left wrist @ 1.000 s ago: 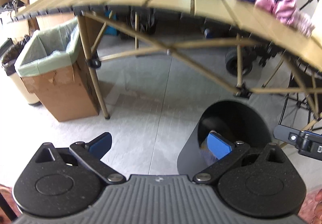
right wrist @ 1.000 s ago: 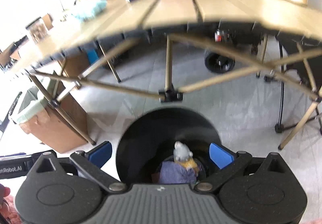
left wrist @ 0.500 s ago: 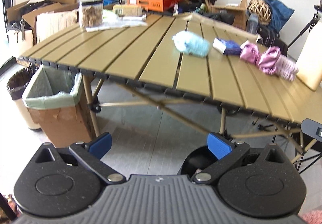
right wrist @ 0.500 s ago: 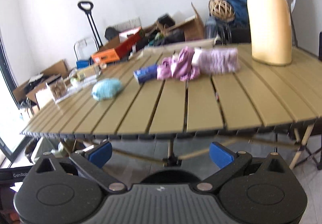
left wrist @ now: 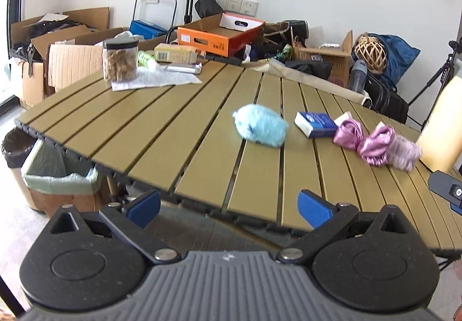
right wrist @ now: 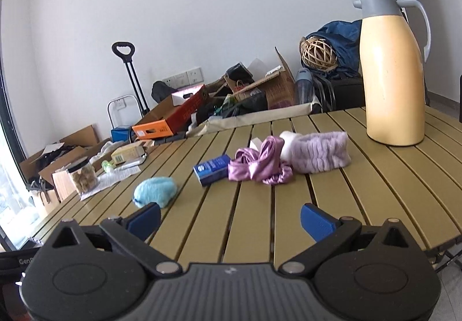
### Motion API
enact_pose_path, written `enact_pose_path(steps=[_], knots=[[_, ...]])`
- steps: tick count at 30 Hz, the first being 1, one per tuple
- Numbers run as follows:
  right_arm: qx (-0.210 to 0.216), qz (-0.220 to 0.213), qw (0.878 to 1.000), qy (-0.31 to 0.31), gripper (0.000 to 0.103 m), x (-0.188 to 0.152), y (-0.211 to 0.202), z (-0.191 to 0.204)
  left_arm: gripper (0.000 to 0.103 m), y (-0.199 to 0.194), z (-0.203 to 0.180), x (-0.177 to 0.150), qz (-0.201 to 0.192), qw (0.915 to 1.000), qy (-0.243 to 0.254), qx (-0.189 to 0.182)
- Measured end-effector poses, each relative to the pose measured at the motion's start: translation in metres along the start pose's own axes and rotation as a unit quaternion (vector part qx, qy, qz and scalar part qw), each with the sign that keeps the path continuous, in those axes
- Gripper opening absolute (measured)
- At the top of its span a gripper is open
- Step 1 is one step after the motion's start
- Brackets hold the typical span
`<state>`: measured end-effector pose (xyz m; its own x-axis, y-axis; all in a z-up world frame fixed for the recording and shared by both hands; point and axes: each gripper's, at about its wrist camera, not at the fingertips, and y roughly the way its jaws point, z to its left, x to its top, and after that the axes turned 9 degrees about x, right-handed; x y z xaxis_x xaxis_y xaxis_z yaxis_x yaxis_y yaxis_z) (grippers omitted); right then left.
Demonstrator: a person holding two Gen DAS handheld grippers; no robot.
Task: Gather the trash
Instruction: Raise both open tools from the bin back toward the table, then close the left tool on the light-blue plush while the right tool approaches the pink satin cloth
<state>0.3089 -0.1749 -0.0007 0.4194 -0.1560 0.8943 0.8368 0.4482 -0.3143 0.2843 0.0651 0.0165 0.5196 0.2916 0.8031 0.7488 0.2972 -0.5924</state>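
On the slatted olive table lie a fluffy light-blue ball, a small blue packet, a shiny purple cloth and a fuzzy lilac band. My left gripper hangs open just in front of the table's near edge, nothing between its blue pads. My right gripper is open too, raised over the near edge, empty. Part of the right gripper shows at the left wrist view's right border.
A tall yellow thermos stands at the table's right. A jar, papers and a small box sit at the far left end. A cardboard bin with a green liner stands on the floor left. Boxes and bags crowd the wall.
Both grippers have risen from above the black floor bin, which held a few items, up to tabletop height. The bin is out of view. Both stay open.
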Motion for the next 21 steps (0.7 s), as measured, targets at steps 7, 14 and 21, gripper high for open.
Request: enact_pose_path(steps=[7,14,21], knots=[[-0.012,-0.016,1.000,-0.008,0.103,0.023,0.028,-0.005,0.103,0.016,-0.012,0.028,-0.015,0.9998,-0.009,-0.010],[-0.025,-0.041,0.999,-0.004,0.103,0.042,0.060,-0.013,0.103,0.039,-0.025,0.054,-0.017,0.9996,-0.015,-0.018],[-0.029,-0.039,0.998,0.034,0.103,0.052,0.098,-0.032,0.103,0.071,-0.043,0.071,-0.017,0.9996,-0.010,-0.019]])
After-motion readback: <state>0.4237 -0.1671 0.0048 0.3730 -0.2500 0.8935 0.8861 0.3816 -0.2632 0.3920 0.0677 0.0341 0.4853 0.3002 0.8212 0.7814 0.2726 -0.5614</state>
